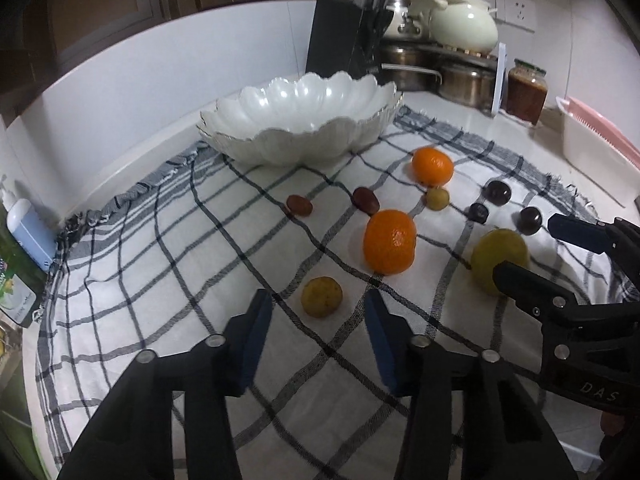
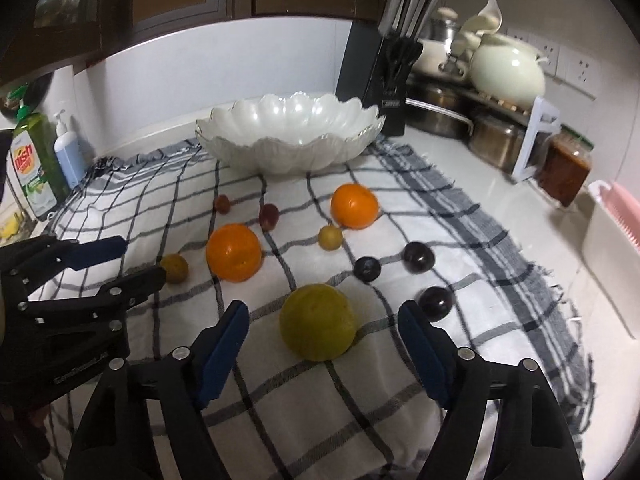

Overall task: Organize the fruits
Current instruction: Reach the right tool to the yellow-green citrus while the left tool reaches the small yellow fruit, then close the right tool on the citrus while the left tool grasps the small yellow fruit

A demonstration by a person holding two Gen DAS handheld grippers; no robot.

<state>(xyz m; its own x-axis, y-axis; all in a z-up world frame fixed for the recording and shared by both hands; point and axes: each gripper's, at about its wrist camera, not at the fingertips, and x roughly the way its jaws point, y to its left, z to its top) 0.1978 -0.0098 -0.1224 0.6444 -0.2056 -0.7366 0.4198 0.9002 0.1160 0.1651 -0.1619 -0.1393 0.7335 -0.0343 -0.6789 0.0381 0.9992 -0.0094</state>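
A white scalloped bowl (image 1: pixel 280 144) (image 2: pixel 288 156) stands empty at the back of a checked cloth (image 1: pixel 160 280). On the cloth lie two oranges (image 1: pixel 389 242) (image 1: pixel 433 165), small yellow, red and dark round fruits, and a large yellow-green fruit (image 2: pixel 317 322). My left gripper (image 1: pixel 318 300) is open, and a small yellow fruit (image 1: pixel 322 296) sits between its tips, untouched. The right gripper (image 2: pixel 324 312) is open around the yellow-green fruit, with gaps on both sides. Each gripper shows in the other's view: the right gripper (image 1: pixel 528 246), the left gripper (image 2: pixel 140 260).
A black knife block (image 1: pixel 344 36), steel pots (image 1: pixel 464 80), a cream pot and a sauce jar (image 1: pixel 526 92) line the back right. A pink and white rack (image 1: pixel 592 136) stands at the right edge. Soap bottles (image 2: pixel 34 164) stand at the left by the wall.
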